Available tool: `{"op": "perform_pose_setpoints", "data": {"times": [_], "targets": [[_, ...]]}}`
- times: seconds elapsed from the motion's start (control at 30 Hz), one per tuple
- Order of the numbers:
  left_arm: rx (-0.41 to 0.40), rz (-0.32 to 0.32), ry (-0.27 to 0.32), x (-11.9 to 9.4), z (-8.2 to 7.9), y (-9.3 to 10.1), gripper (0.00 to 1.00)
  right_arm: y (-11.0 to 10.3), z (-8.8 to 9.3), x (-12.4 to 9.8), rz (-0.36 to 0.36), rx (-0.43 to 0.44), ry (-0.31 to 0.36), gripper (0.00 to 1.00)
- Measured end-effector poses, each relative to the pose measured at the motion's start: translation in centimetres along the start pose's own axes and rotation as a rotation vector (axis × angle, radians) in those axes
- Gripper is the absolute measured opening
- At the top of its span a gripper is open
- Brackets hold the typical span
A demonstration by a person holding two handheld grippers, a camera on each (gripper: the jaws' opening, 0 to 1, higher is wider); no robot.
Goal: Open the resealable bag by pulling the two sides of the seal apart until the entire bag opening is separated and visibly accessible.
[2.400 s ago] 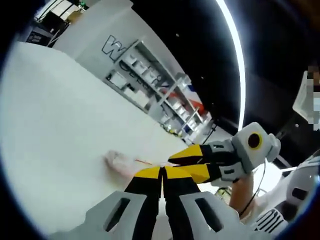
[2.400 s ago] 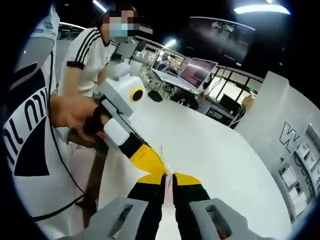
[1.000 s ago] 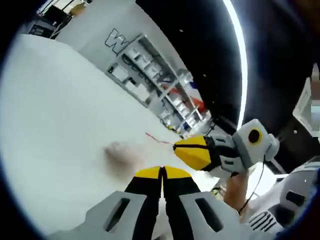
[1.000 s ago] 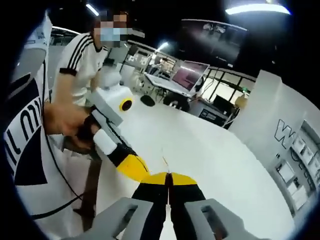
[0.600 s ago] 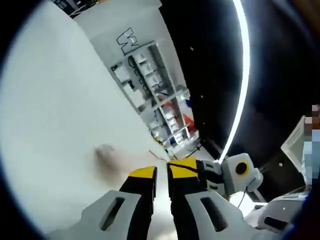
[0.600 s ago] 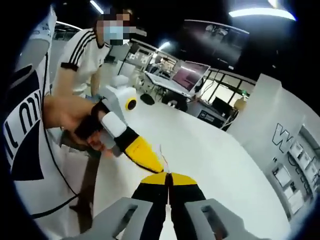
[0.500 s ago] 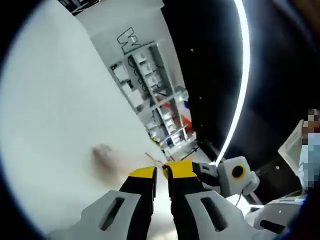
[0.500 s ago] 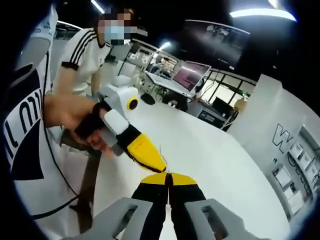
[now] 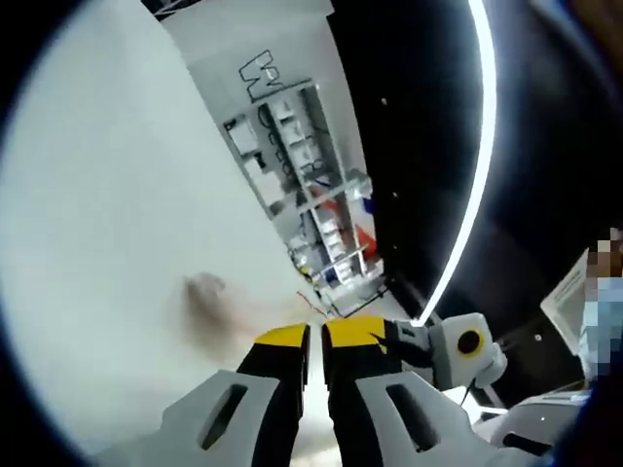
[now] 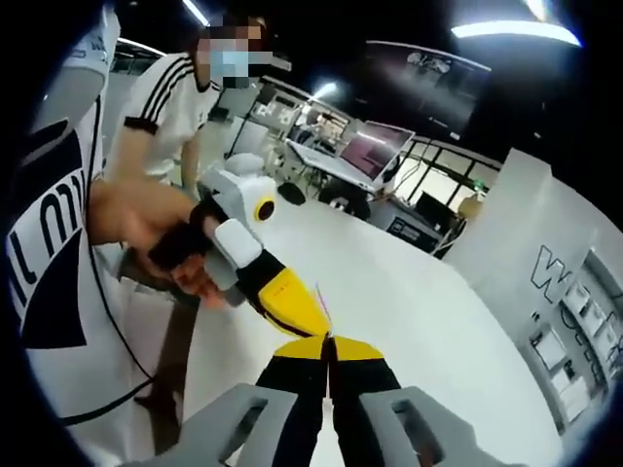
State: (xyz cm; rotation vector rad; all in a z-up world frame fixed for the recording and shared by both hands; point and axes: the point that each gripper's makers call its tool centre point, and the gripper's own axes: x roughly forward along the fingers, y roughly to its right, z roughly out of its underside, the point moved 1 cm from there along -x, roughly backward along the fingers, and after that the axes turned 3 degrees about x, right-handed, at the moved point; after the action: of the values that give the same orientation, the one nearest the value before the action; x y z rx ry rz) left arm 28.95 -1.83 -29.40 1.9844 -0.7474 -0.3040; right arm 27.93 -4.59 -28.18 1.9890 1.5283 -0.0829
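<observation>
Above the white counter, the left claw and the right claw meet tip to tip, each closed on the thin clear bag, whose film may slip out if pulled unevenly.

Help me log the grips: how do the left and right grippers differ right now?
The left gripper shows a thin slit between its yellow tips; the right gripper has its tips pressed together. In the right gripper view the left gripper slants in from the left in a hand, while the right gripper's jaws rise straight from the bottom. Both have yellow-tipped black jaws, meeting at the red seal strip.
</observation>
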Motion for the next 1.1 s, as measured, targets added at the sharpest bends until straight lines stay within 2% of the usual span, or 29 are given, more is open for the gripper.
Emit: {"op": "perform_pose_setpoints", "data": {"times": [0.1,0.2,0.37,0.57,0.63,0.8,0.87,1.0,1.1], "targets": [[0.024,0.000,-0.020,-0.2,0.3,0.2,0.02,0.1,0.3,-0.1,-0.010,0.009,-0.008,0.00],[0.055,-0.007,-0.033,-0.4,0.5,0.2,0.02,-0.3,0.5,-0.1,-0.060,0.083,-0.014,0.00],[0.106,-0.024,-0.044,-0.8,0.5,0.0,0.01,-0.1,0.8,0.0,-0.118,0.137,-0.016,0.00],[0.154,-0.047,-0.052,-1.3,0.3,-0.3,0.01,-0.2,0.8,0.2,-0.220,0.234,-0.009,0.00],[0.162,-0.048,-0.054,-0.7,0.3,-1.6,0.01,-0.2,0.8,0.3,-0.255,0.259,-0.012,0.00],[0.183,-0.050,-0.060,-0.6,0.3,-2.0,0.01,-0.6,1.2,0.7,-0.315,0.290,-0.040,0.00],[0.216,-0.062,-0.071,-0.7,0.4,-2.3,0.01,-0.6,1.3,0.8,-0.334,0.308,-0.044,0.00],[0.254,-0.079,-0.088,-0.8,0.3,-2.5,0.01,-0.9,1.3,0.8,-0.344,0.333,-0.058,0.00],[0.292,-0.104,-0.103,-0.8,0.2,-2.7,0.01,-1.0,1.3,0.9,-0.302,0.315,-0.066,0.00]]}}
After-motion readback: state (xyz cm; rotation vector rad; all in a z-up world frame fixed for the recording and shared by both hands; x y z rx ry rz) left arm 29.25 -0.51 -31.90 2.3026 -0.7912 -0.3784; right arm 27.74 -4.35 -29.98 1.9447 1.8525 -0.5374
